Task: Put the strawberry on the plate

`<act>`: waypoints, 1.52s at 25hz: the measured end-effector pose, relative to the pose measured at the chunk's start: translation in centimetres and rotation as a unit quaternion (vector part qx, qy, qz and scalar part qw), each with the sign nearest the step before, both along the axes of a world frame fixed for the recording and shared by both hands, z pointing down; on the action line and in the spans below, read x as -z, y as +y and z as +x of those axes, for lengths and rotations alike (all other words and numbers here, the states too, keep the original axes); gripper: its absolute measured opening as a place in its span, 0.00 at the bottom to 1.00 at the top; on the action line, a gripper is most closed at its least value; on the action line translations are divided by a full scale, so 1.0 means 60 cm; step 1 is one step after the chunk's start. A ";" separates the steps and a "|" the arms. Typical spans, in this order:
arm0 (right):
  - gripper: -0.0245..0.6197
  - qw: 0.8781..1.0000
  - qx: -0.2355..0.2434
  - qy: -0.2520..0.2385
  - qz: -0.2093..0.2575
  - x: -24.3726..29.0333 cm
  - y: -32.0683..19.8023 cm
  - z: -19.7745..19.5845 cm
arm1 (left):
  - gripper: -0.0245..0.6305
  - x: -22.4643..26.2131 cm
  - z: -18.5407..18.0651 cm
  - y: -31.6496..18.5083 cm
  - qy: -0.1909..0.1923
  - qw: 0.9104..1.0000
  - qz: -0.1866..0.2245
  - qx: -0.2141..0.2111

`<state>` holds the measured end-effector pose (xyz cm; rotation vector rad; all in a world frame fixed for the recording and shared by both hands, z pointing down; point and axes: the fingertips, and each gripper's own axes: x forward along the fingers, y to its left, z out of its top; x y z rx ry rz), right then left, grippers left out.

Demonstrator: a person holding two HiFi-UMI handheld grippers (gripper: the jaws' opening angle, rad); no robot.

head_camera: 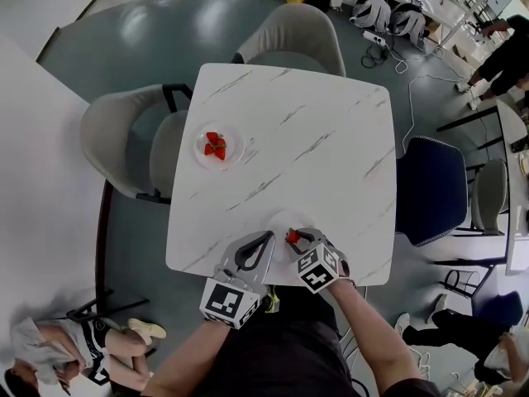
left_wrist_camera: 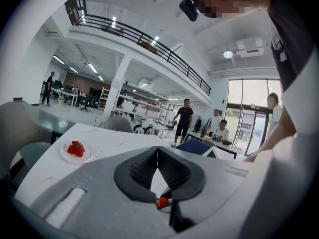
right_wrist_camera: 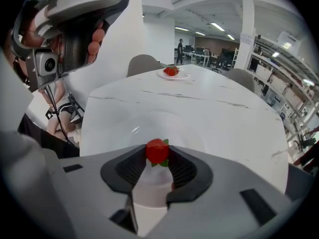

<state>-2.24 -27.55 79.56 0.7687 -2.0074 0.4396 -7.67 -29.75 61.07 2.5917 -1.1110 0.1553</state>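
Observation:
On the white marble table [head_camera: 314,139], a red strawberry [right_wrist_camera: 157,151] with green leaves is pinched between the tips of my right gripper [right_wrist_camera: 157,154], which is shut on it. It hangs just over an empty white plate [right_wrist_camera: 133,131] near the table's front edge. From the head view, the strawberry [head_camera: 292,237] sits in the right gripper [head_camera: 294,237] at the near side of that plate [head_camera: 281,218]. My left gripper [head_camera: 269,236] rests beside it on the left; its jaws [left_wrist_camera: 158,151] meet at the tips with nothing between them.
A second plate with strawberries [head_camera: 217,145] lies at the table's far left. Grey chairs [head_camera: 124,139] stand at the left and far sides, and a dark blue chair [head_camera: 430,188] stands on the right. People are around the room, one seated at lower left [head_camera: 50,350].

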 end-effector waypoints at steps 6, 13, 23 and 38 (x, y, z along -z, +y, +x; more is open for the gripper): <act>0.26 1.000 0.022 0.015 -0.004 0.003 0.000 -0.004 | 0.05 0.005 -0.001 0.001 -0.005 1.000 0.000 0.002; 0.30 1.000 0.007 -0.006 -0.014 0.028 0.002 0.001 | 0.05 0.012 0.002 0.012 -0.013 1.000 -0.010 0.001; 0.25 0.986 -0.055 -0.155 0.010 0.238 0.018 -0.021 | 0.05 0.081 0.014 0.042 -0.023 0.999 -0.031 -0.016; 0.04 0.942 -0.106 -0.296 0.115 0.505 0.025 -0.016 | 0.05 0.242 0.040 0.064 0.015 0.999 -0.015 -0.029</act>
